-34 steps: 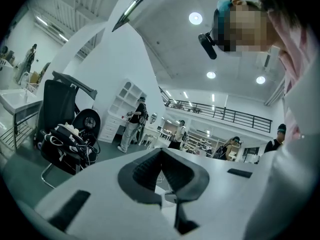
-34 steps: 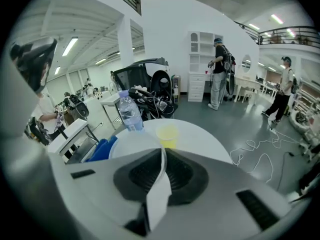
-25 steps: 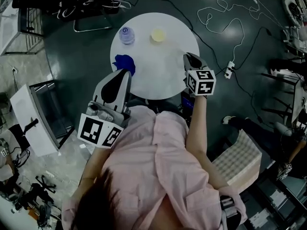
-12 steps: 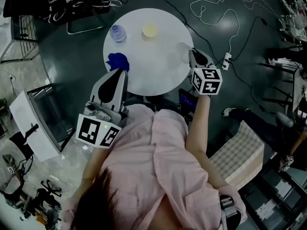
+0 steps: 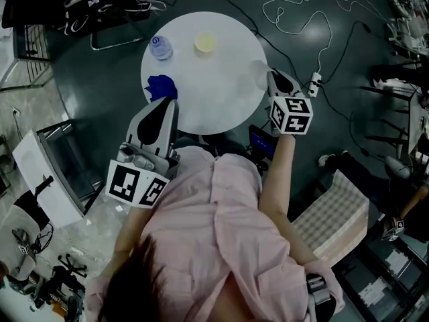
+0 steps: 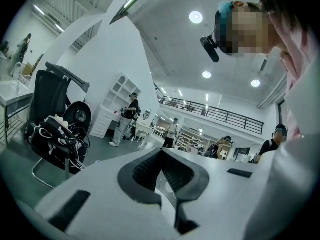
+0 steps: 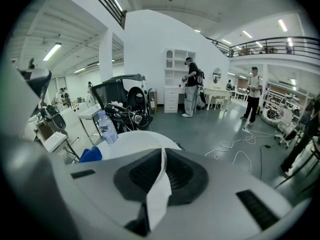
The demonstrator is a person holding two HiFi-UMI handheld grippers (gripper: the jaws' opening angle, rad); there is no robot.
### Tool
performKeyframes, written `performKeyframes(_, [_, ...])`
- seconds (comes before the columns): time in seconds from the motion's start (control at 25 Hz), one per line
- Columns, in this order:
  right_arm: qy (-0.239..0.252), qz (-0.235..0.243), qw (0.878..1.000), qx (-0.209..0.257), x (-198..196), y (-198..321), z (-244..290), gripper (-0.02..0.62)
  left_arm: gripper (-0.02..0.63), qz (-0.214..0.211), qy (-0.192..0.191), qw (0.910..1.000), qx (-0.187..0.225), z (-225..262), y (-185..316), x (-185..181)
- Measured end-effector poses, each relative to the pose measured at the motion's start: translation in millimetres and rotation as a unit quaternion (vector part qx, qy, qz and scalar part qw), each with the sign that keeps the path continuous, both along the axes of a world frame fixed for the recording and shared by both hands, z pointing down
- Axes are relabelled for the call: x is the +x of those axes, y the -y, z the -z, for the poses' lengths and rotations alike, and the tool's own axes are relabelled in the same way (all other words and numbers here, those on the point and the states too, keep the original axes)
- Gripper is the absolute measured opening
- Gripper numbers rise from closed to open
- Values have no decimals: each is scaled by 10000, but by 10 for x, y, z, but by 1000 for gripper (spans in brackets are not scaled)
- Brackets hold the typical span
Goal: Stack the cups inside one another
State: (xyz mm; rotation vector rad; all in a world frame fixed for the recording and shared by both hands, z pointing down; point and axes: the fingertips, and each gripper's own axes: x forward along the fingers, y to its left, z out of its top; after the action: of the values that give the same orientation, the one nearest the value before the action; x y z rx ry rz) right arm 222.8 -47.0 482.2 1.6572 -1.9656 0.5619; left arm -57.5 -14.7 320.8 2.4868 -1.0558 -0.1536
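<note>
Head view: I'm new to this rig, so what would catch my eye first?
The round white table on the dark floor stands out, with a yellow cup and a bottle at its far side. At its right edge the right tool pinches the wall of a white cup; the left tool hangs shut and empty by the near left edge.

Nothing here that I can read: no word, brand or number. The cube on my left gripper and the one on my right gripper bear only black-and-white square markers; the label on the bottle is too small to make out.
</note>
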Motion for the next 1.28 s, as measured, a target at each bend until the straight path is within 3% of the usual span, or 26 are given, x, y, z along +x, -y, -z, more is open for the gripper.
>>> performKeyframes(1.28, [-62, 83, 9998, 181, -4, 241, 177, 40, 15, -51, -56, 10000, 9, -3, 148, 27])
